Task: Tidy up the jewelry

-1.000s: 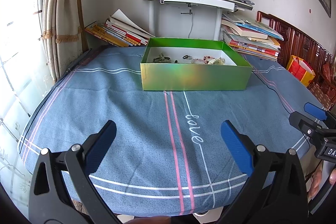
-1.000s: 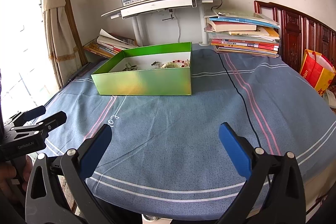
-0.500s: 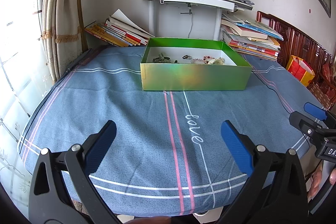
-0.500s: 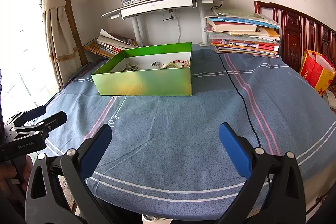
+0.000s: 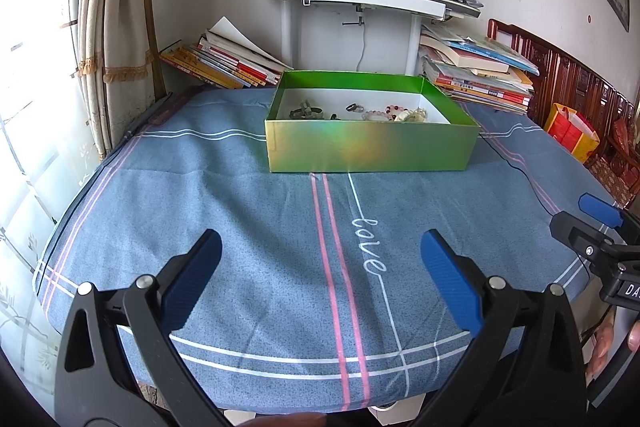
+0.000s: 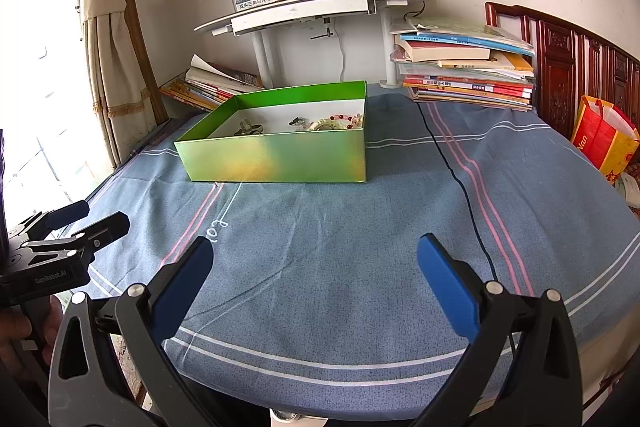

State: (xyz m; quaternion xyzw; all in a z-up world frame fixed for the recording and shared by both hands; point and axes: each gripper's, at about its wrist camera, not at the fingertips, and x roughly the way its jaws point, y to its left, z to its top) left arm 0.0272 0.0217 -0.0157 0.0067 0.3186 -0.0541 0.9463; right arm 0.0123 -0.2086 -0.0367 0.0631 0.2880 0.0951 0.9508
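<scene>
Shiny green cardboard box [image 5: 372, 147] with white floor and a yellow-orange sheen, blue-grey tablecloth [image 5: 248, 227] striped in pink and white, black left gripper [image 5: 320, 267] with blue fingertip pads [image 5: 192, 279], pink-and-red bead bracelet [image 5: 386, 111], beige curtain [image 5: 116, 19].

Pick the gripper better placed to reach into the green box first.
Left, marginally. The left gripper faces the green box nearly head-on; from the right gripper it sits off to the left. Both are open and empty.

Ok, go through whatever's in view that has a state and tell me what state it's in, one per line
left gripper: open, empty, above the near table edge
right gripper: open, empty, above the near table edge
green box: lidless, upright on the blue tablecloth
beaded bracelet: lying inside the box
ring: lying inside the box
curtain: tied back
</scene>
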